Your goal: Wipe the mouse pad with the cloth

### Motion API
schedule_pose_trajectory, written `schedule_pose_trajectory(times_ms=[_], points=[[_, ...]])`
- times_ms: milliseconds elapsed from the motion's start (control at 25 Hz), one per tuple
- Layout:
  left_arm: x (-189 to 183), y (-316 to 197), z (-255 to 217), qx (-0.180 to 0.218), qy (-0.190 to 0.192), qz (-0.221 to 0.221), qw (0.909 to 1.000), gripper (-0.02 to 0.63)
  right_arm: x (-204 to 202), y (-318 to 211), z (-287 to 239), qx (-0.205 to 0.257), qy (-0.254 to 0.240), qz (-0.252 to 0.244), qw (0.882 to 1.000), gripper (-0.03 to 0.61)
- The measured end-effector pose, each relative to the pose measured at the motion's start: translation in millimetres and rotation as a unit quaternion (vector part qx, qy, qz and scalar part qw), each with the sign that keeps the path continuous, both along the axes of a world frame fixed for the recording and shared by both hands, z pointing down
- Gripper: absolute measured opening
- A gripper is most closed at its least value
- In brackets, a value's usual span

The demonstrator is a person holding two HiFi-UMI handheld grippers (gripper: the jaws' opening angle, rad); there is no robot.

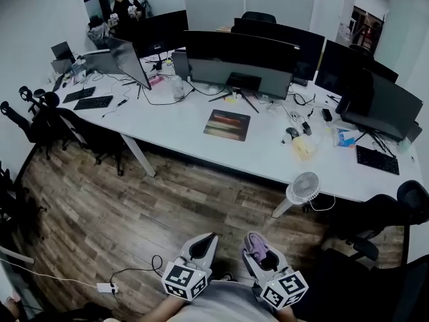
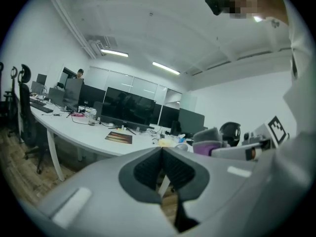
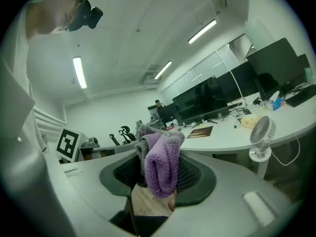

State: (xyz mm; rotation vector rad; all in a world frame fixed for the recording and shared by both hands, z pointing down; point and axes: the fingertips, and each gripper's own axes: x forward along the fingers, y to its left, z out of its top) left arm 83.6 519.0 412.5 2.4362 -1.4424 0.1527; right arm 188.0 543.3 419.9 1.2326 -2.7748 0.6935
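Right gripper view shows right tongs (image 3: 158,171) pinching the cloth (image 3: 163,154); left tongs (image 2: 162,168) pressed together.

The mouse pad (image 1: 226,125) lies on the desk (image 1: 179,121), before the monitor (image 1: 240,62).

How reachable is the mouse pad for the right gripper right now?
Probably not yet. The right gripper, shut on the purple cloth, sits close to the person's body, with wood floor between it and the white desk holding the mouse pad. Nothing blocks the pad.
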Motion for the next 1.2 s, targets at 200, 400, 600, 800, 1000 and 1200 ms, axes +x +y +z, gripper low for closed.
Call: schedule_pose_trajectory(times_ms=[200, 400, 600, 800, 1000, 1200], points=[[-13.0, -19.5, 2.4, -0.010, 0.001, -0.026, 0.9996, 0.000, -1.5, -18.6, -4.0, 0.017, -0.001, 0.005, 1.000, 0.183], [-29.1, -53.4, -4.8, 0.001, 0.005, -0.036, 0.9994, 0.000, -9.9, -50.1, -2.5, 0.000, -0.001, 0.015, 1.000, 0.179], [-49.8, -98.8, -17.9, 0.010, 0.010, -0.030, 0.9994, 0.000, -29.4, -99.0, -10.5, -0.012, 0.006, 0.032, 0.999, 0.179], [-75.7, -143.4, -28.1, 0.007, 0.014, -0.013, 0.9998, 0.000, -59.0, -142.0, -20.5, -0.023, 0.001, 0.045, 0.999, 0.179], [-105.8, -187.9, -38.1, 0.011, 0.016, 0.001, 0.9998, 0.000, -91.9, -183.6, -27.3, -0.029, 0.001, 0.057, 0.998, 0.179], [-146.5, -222.7, -40.3, 0.010, 0.017, 0.007, 0.9998, 0.000, -130.5, -224.6, -32.1, -0.041, 0.004, 0.072, 0.997, 0.175]])
